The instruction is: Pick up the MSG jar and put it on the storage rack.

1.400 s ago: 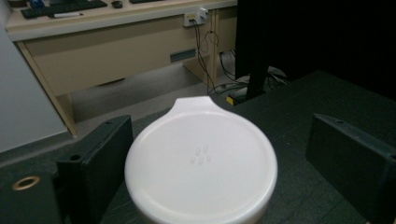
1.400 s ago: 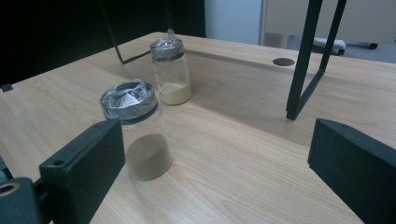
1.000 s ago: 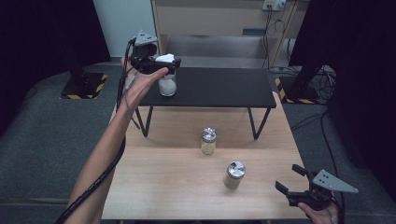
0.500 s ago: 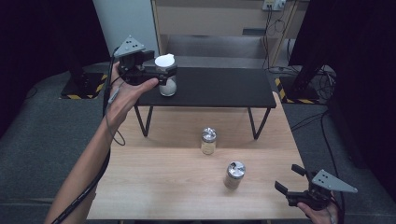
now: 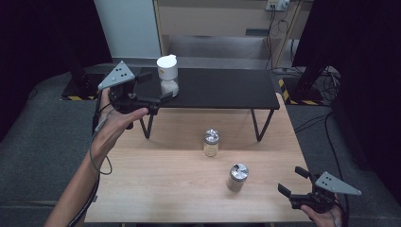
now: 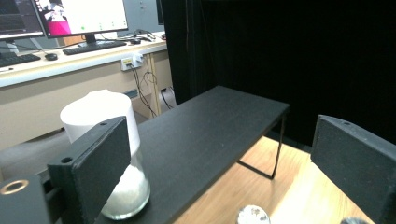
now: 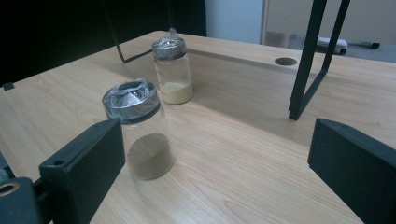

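Since a second ago the left gripper has pulled back toward the near-left and dropped a bit — it was right up at the white-capped jar and now hangs just off the shelf's left end, jaws spread with nothing between them, having just opened a touch more. That jar stands on the black shelf, near its left end, white powder in the bottom.

My guess on handling: glass, so stiff but breakable and a bit slick, and light with so little in it. I'd grab the clear body just under the cap, not the cap itself.

Count: three jars total — one on the shelf, two foil-topped ones on the bench, the yellow-powder jar and the brown-powder jar. Right gripper sits released near the bench's right corner.
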The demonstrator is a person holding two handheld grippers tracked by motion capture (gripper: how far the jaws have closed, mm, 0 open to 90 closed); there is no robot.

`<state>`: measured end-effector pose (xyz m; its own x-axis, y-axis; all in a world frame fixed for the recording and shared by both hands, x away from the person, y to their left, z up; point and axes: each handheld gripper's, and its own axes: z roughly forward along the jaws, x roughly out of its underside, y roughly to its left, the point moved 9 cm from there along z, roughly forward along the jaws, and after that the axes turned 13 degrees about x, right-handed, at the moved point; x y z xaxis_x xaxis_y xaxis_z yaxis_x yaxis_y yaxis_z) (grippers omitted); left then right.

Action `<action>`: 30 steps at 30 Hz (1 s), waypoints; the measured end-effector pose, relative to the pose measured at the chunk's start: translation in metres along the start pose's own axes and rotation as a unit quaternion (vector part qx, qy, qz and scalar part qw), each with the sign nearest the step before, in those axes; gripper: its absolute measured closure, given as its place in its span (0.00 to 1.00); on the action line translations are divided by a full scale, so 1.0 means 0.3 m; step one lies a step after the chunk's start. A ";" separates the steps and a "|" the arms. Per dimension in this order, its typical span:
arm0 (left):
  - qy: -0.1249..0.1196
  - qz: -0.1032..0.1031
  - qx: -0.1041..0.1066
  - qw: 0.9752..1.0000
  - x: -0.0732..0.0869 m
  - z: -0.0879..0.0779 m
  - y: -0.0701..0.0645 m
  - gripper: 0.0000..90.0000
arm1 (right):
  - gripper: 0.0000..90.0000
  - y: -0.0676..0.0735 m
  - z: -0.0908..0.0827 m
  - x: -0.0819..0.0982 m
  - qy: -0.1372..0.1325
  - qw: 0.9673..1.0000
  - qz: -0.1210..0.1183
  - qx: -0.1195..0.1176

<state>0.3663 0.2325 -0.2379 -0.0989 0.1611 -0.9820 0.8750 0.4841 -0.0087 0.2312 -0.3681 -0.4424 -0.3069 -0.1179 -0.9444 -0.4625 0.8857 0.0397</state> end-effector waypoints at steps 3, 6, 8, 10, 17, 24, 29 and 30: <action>0.005 0.010 0.007 1.000 0.031 -0.023 -0.031 0.04 | 0.05 0.000 0.001 0.000 0.000 1.000 0.000 0.000; 0.004 0.013 0.014 1.000 0.045 -0.036 -0.044 0.03 | 0.05 0.000 0.000 0.000 0.000 1.000 0.000 0.001; 0.004 0.021 0.023 1.000 0.065 -0.057 -0.063 0.03 | 0.05 0.000 0.000 0.000 0.000 1.000 0.000 0.001; 0.004 0.022 0.024 0.999 0.070 -0.065 -0.069 0.03 | 0.05 0.000 0.000 0.000 0.000 1.000 0.000 0.001; -0.004 0.029 0.030 0.999 0.118 -0.133 -0.116 0.02 | 0.05 0.001 0.001 -0.001 0.001 1.000 0.000 0.002; -0.008 0.037 0.031 0.999 0.173 -0.173 -0.145 0.02 | 0.05 0.001 0.001 -0.001 0.001 1.000 0.000 0.003; -0.006 0.035 0.029 0.999 0.215 -0.190 -0.153 0.01 | 0.05 0.001 0.000 -0.001 0.001 1.000 -0.001 0.004; -0.006 0.035 0.029 0.999 0.215 -0.190 -0.153 0.01 | 0.05 0.001 0.001 -0.001 0.001 1.000 -0.001 0.004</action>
<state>0.2928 0.2697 -0.2902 -0.0316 0.1832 -0.9826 0.9052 0.4220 0.0496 0.2313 -0.3676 -0.4421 -0.3089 -0.1202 -0.9435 -0.4569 0.8888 0.0364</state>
